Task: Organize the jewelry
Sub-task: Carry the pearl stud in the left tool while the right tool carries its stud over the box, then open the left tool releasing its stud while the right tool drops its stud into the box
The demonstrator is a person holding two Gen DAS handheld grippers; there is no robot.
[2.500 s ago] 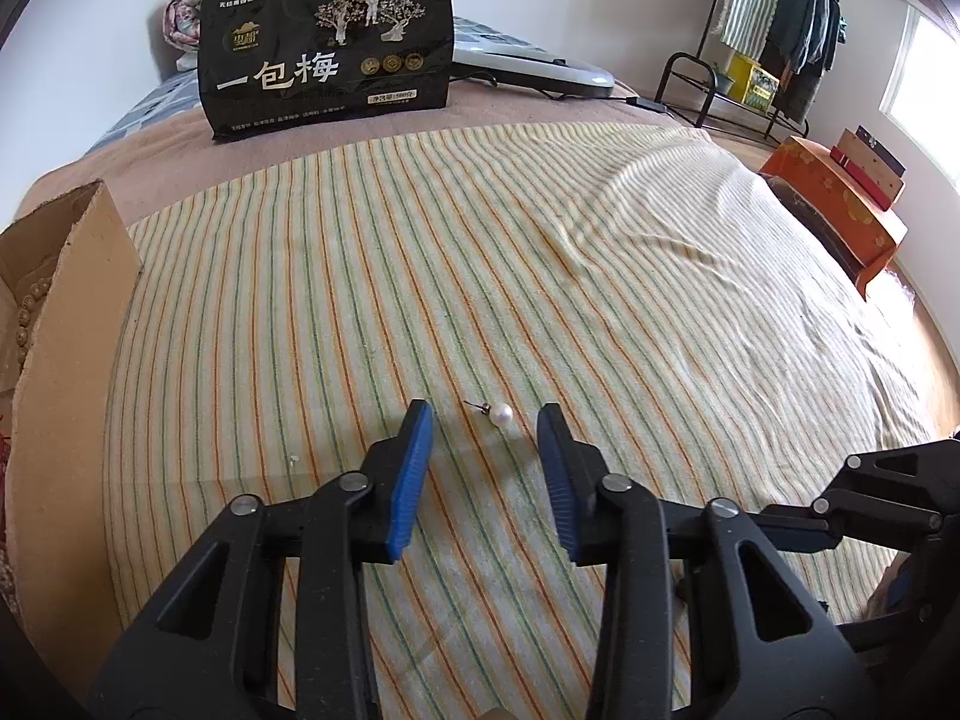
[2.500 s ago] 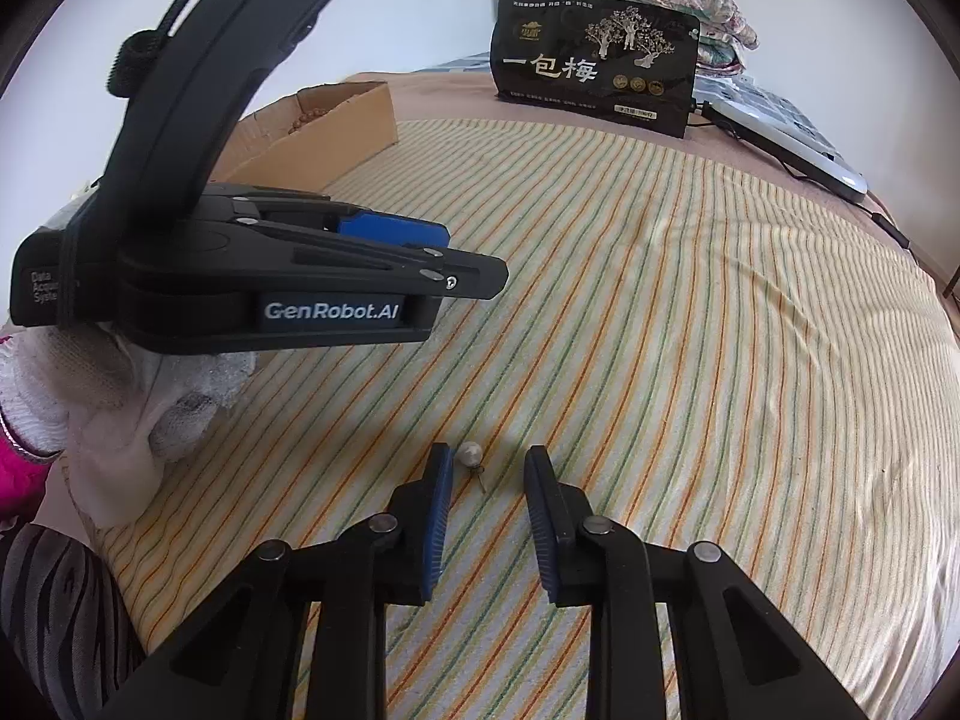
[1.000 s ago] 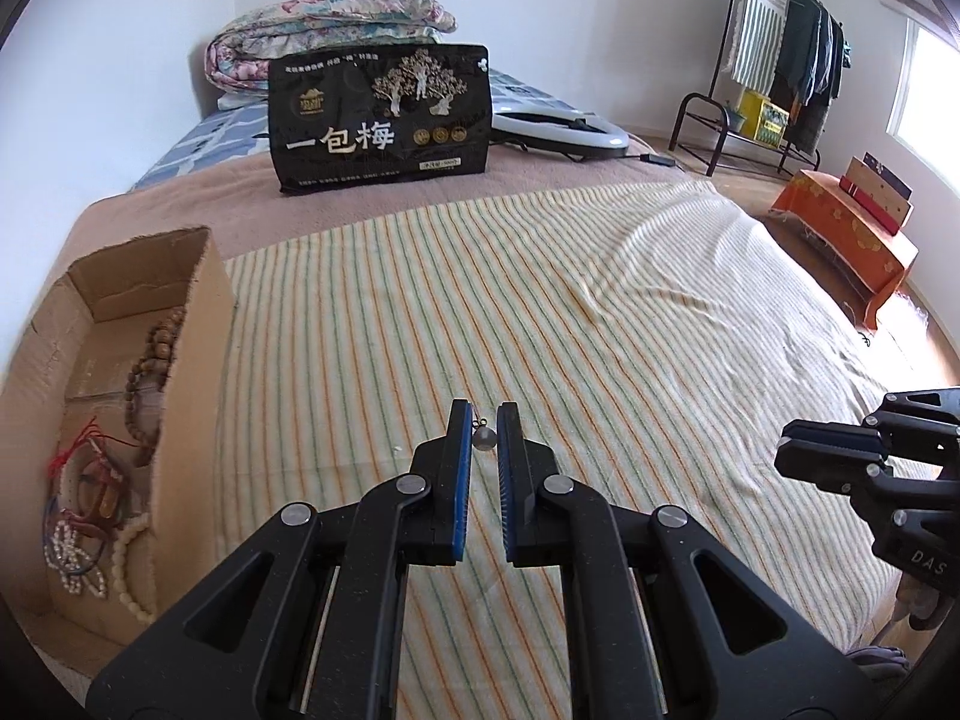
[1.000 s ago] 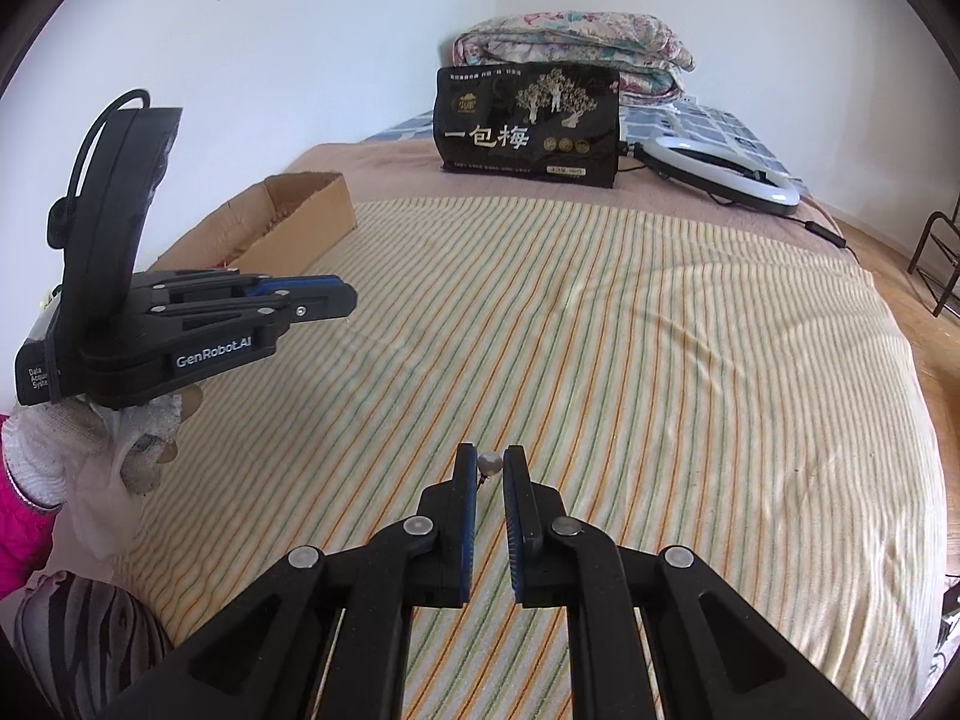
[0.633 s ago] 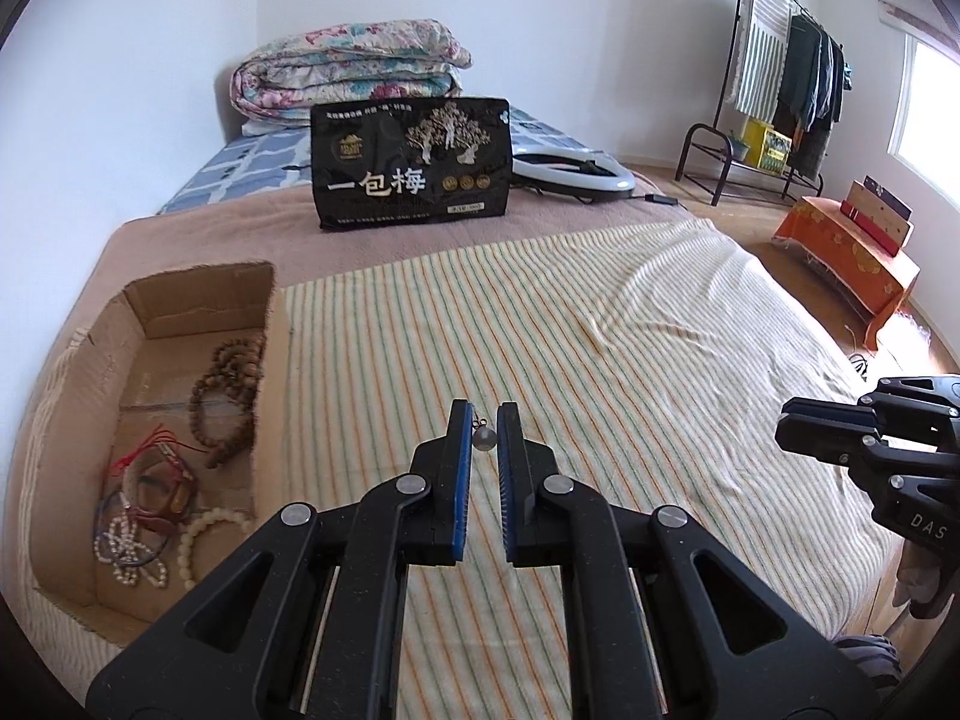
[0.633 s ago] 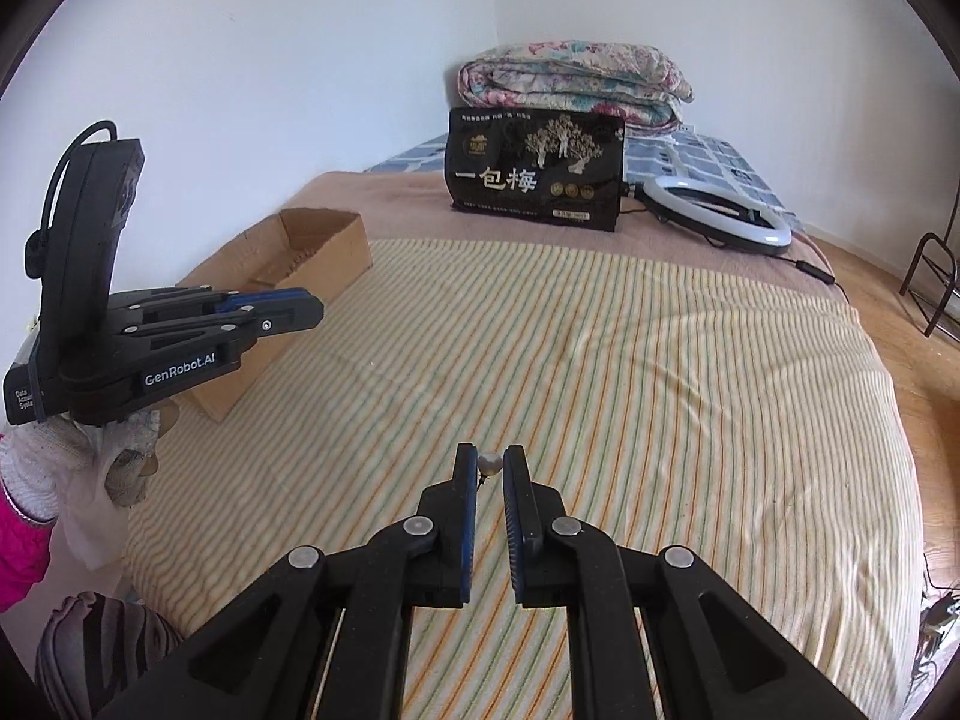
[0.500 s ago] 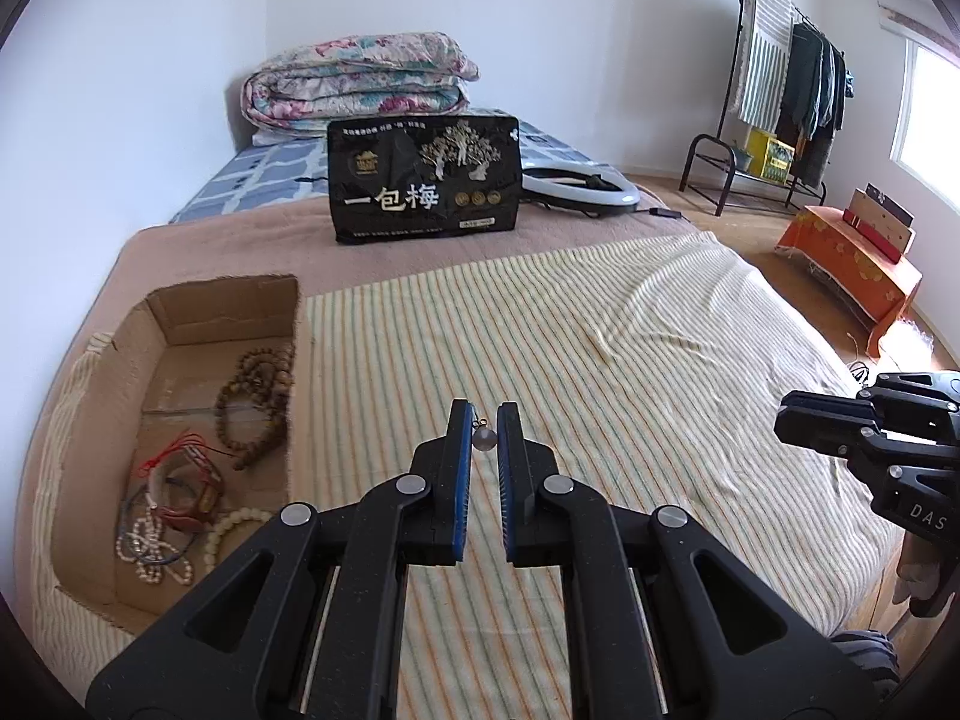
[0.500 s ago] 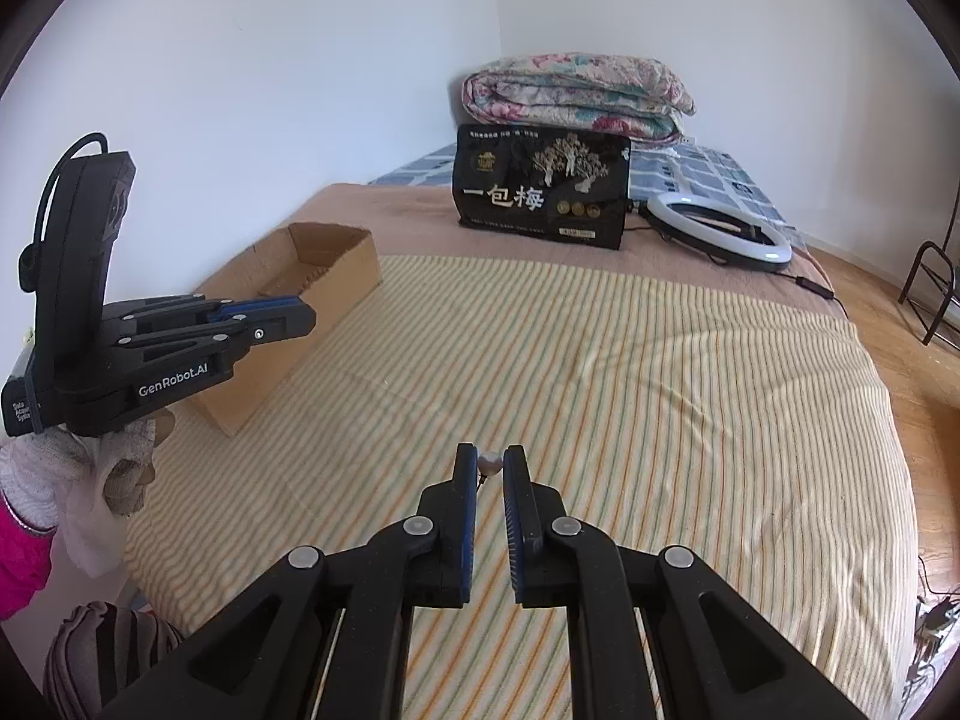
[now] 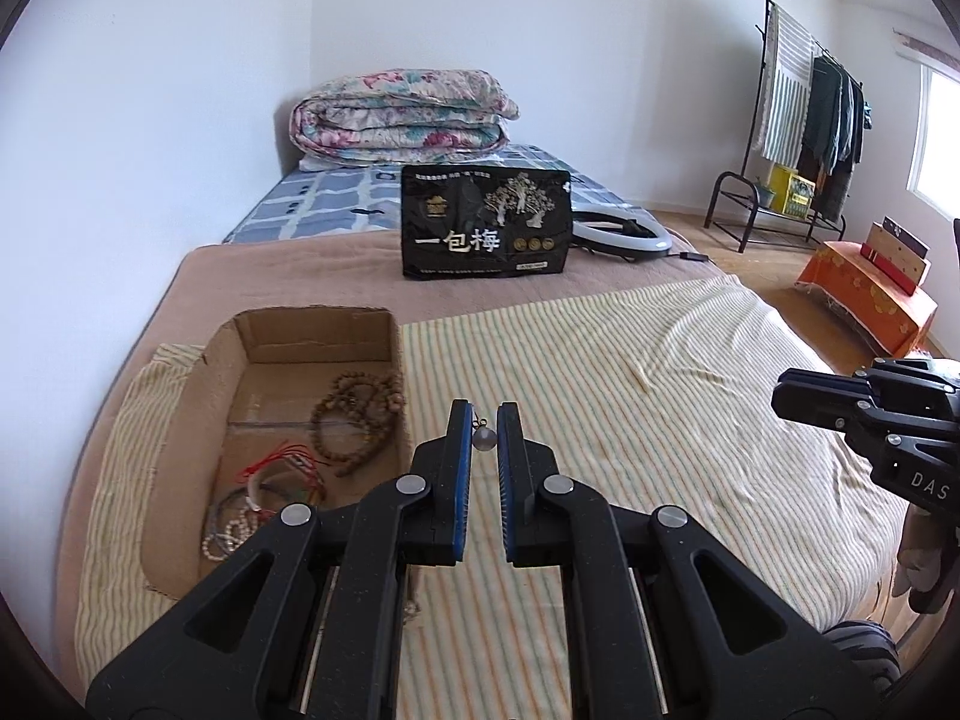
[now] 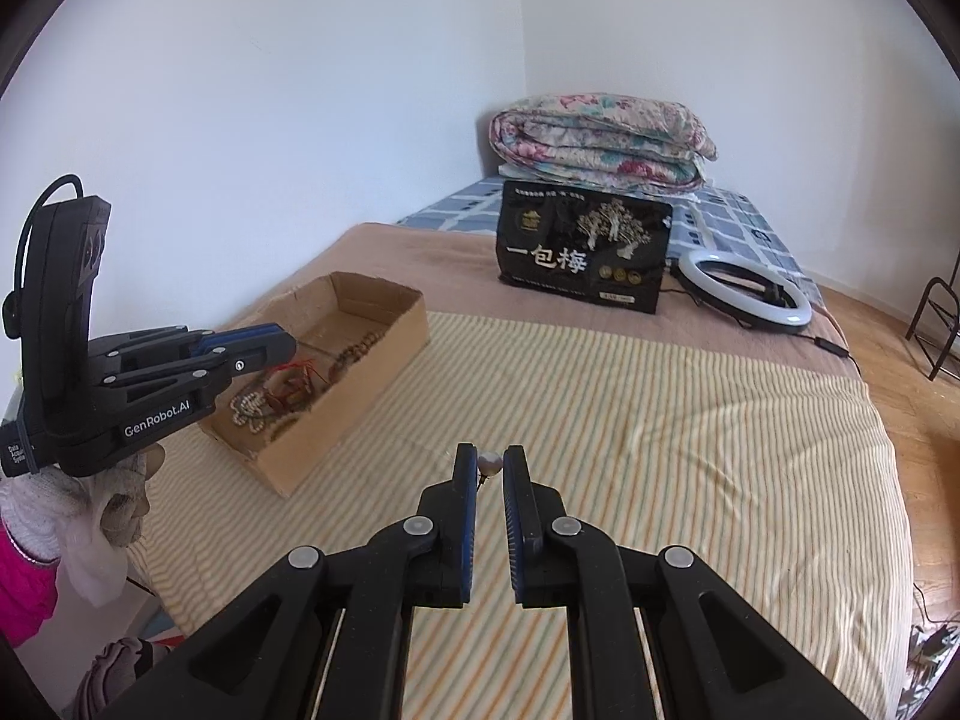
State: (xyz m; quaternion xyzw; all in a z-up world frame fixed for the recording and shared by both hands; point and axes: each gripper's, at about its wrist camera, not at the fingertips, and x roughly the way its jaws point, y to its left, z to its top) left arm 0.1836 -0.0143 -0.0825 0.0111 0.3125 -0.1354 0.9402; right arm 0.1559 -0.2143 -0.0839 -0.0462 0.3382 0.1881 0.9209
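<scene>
Both grippers are held above the bed, angled downward toward the striped blanket (image 9: 600,372), w/ neither touching it.

L gripper (image 9: 483,420): seen from its own cam, the blue-padded jaws are drawn nearly together and clamped on a small pearl earring (image 9: 485,438). A round grey-white bead is pinched at the fingertips, w/ a thin metal post/hook sticking out up-left against the left pad. In the right wrist view this gripper (image 10: 282,348) is seen side-on at frame left, held in a white-gloved hand (image 10: 114,492) w/ a pink sleeve below; its tips sit over the near end of the cardboard box (image 10: 360,390).

R gripper (image 10: 490,465): jaws likewise nearly closed, gripping a second pearl earring (image 10: 491,463), a pale round bead w/ a short post pointing down-left btw the pads. In the left wrist view it (image 9: 792,396) is seen at the right edge, well apart from the L gripper.

The box (image 9: 228,372) lies at the blanket's left edge, open-topped. Inside: brown wooden bead strands (image 9: 360,414) toward the far end, red cord bracelets (image 9: 282,468) in the middle, pale bead bracelets (image 9: 231,531) at the near end.

Further back on the bed a black snack bag (image 9: 485,231) is stood upright, w/ a ring light (image 9: 618,234) beside it and a folded floral quilt (image 9: 402,117) behind.
</scene>
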